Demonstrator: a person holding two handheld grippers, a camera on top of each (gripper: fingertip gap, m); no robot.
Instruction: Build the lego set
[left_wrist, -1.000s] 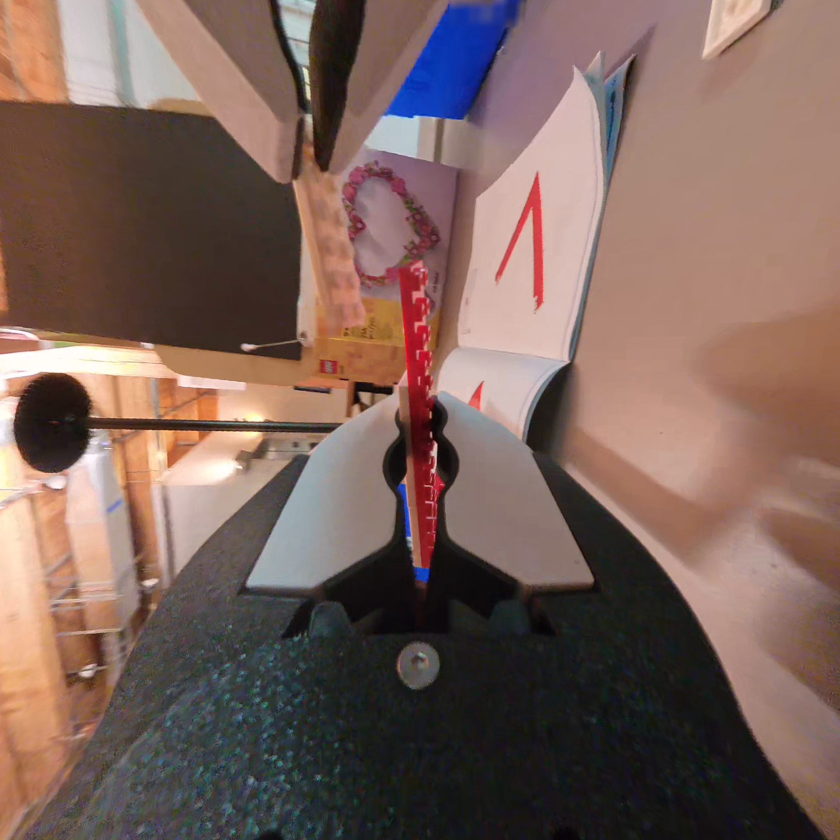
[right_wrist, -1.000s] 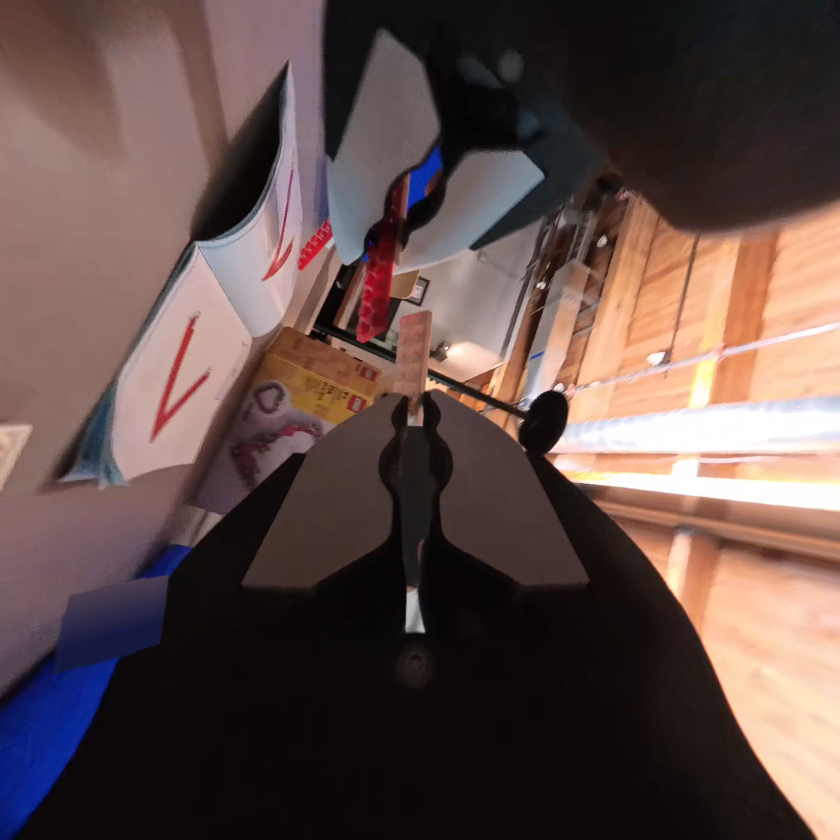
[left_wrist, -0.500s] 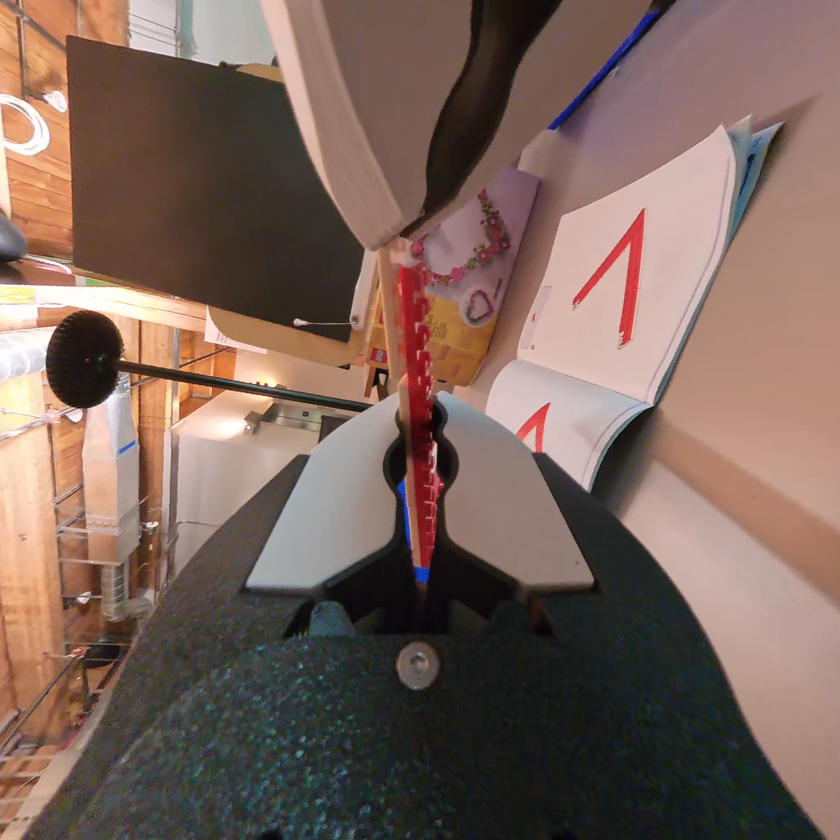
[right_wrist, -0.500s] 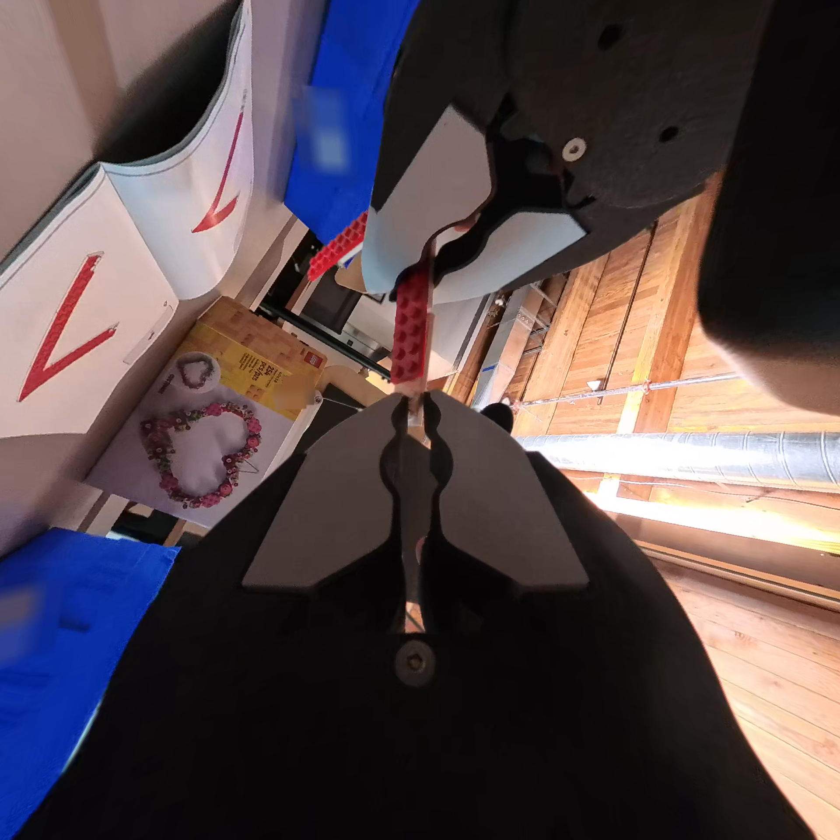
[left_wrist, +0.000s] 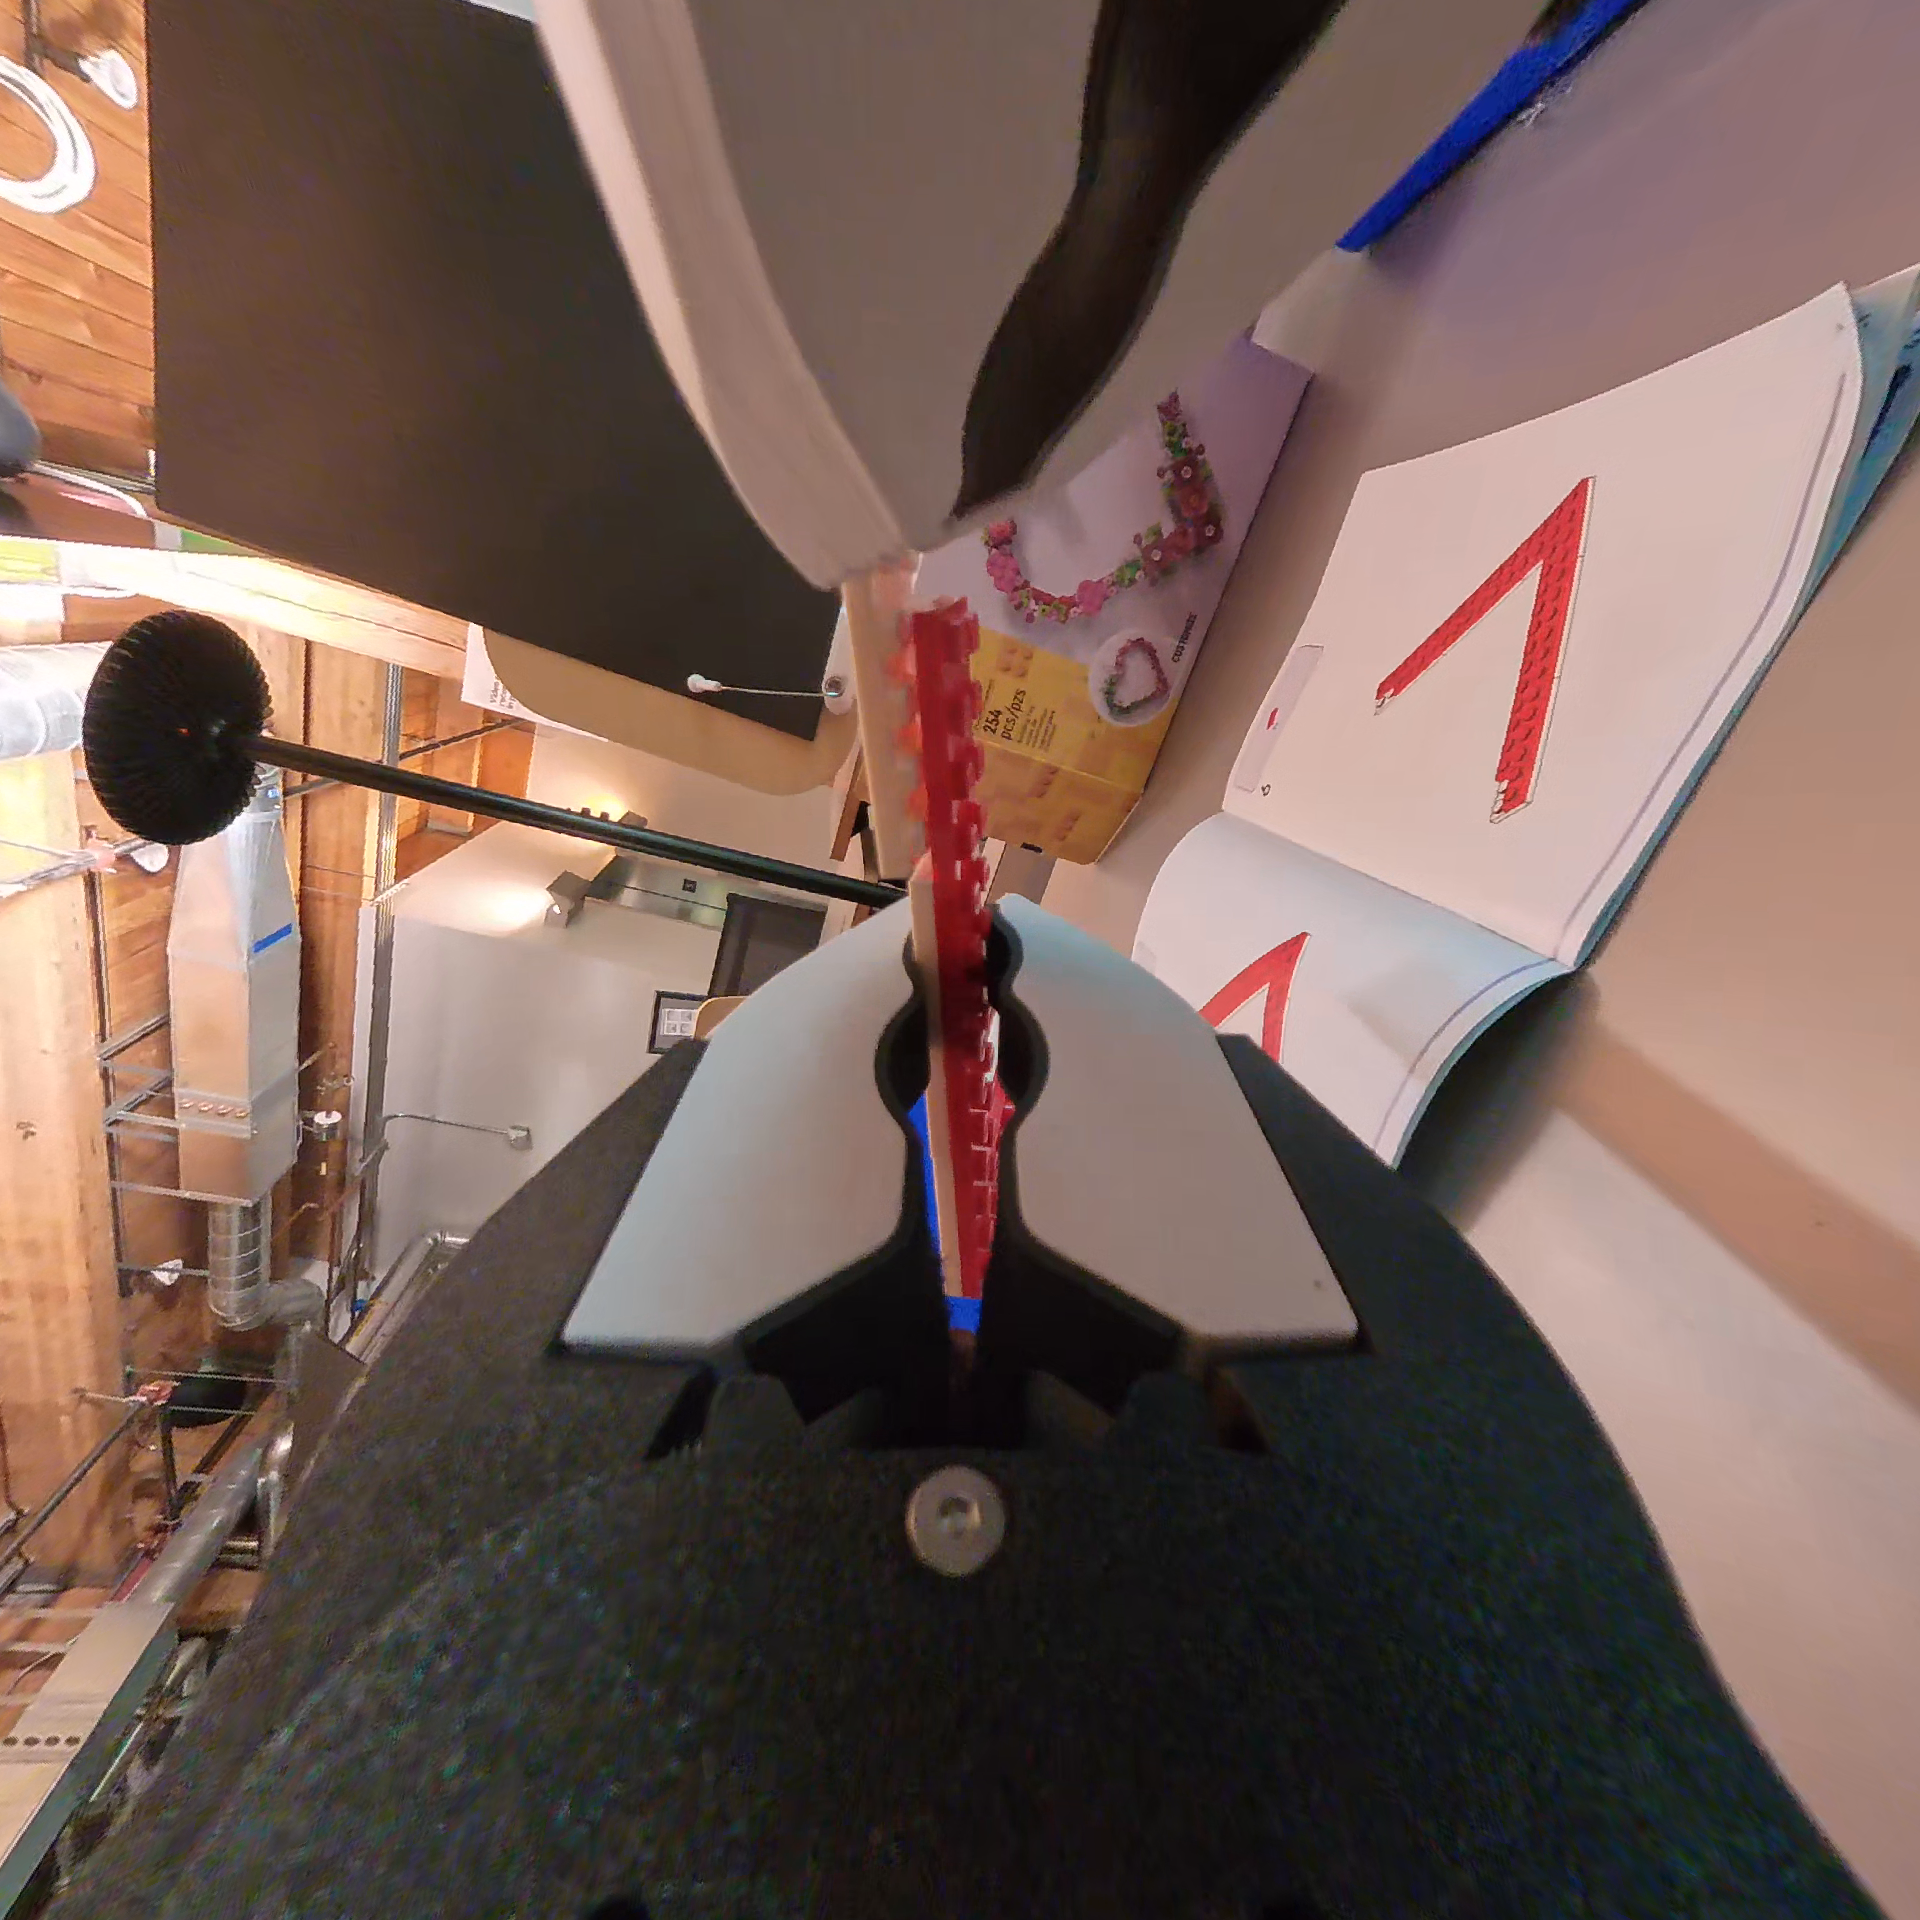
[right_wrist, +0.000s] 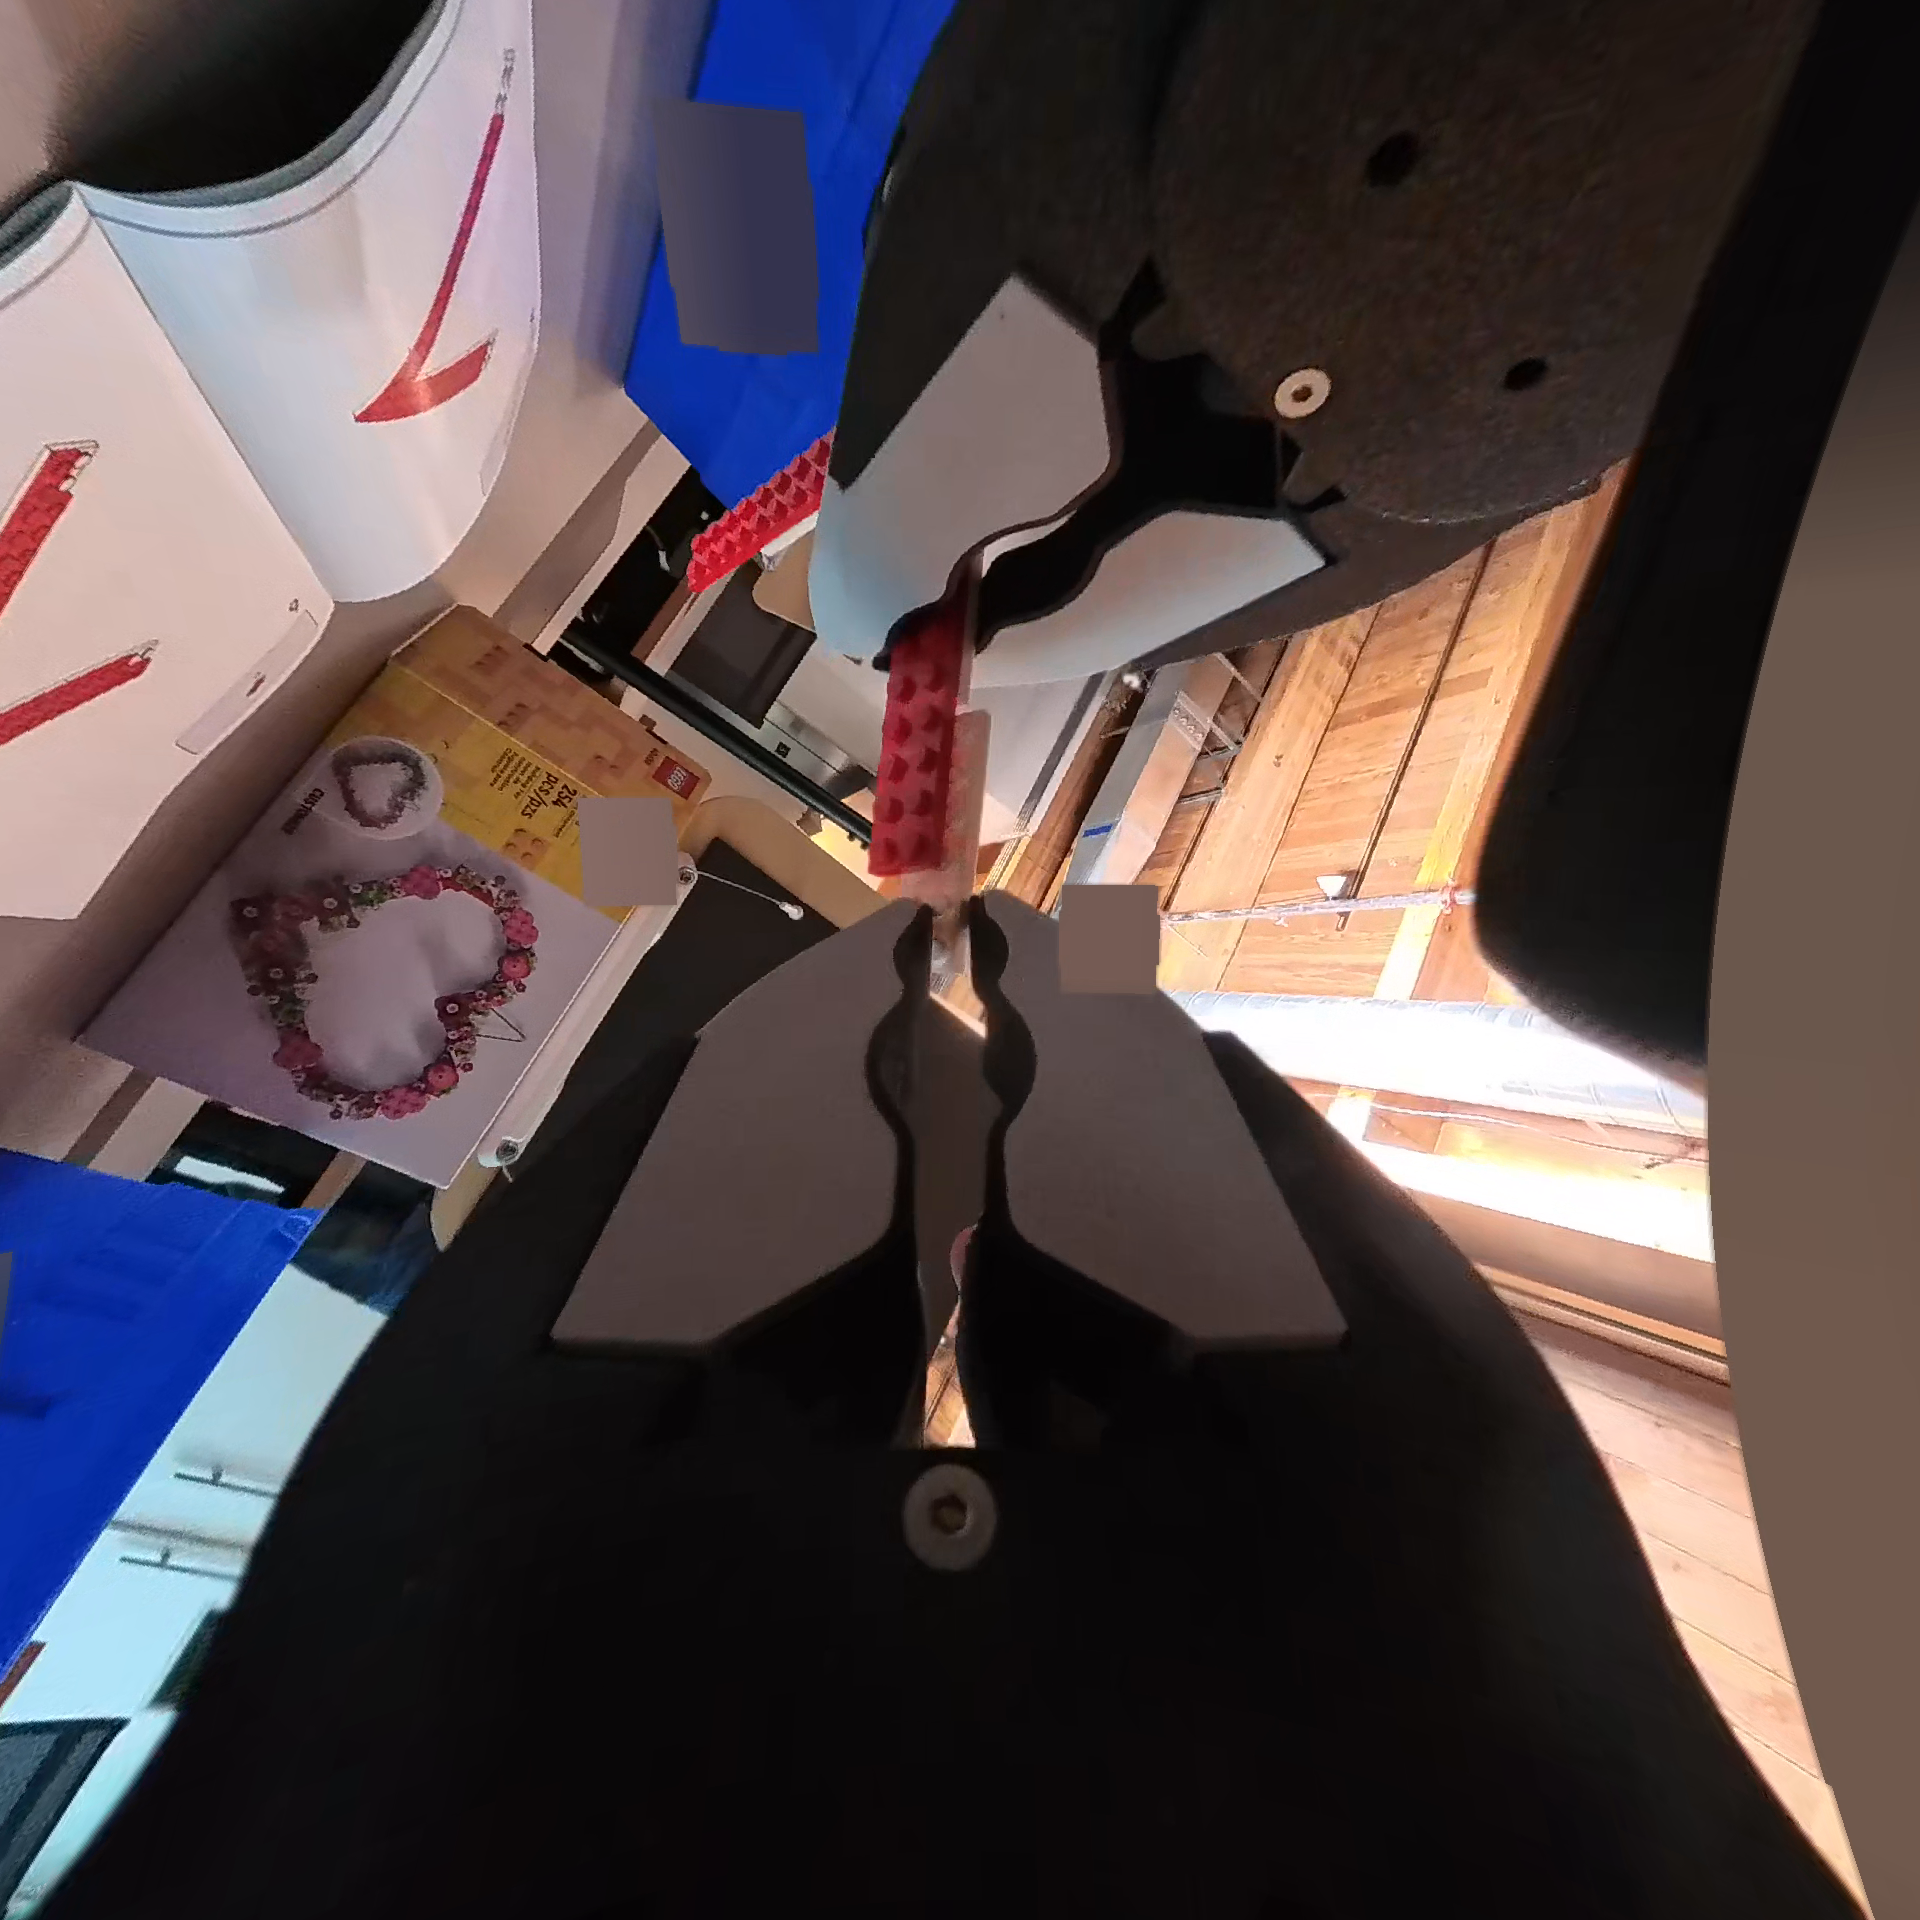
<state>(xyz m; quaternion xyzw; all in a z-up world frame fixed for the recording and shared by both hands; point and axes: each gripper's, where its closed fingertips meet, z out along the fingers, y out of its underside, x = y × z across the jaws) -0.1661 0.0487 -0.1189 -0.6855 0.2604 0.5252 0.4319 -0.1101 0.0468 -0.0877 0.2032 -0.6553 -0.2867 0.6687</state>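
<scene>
At the centre of the left wrist frame, the left gripper (left_wrist: 961, 935) is clamping its fingers on a long red plate (left_wrist: 948, 790). At its far end the right gripper (right_wrist: 948, 914) is pinching a tan plate (right_wrist: 968, 790) lying against it. The open instruction booklet (left_wrist: 1558, 665) and set box (left_wrist: 1081, 727) are lying on the table (left_wrist: 1766, 1039) at right.

From my remote feed: a workshop or loft-type studio w/ plank wood walls (right_wrist: 1351, 727), exposed silver ductwork (left_wrist: 234, 997) and a bare metal pipe (right_wrist: 1455, 1039). A tan desk (left_wrist: 1714, 987) carries an open instruction booklet (left_wrist: 1507, 727) and a yellow set box (right_wrist: 416, 883); a black panel (left_wrist: 416, 312) stands behind.
</scene>
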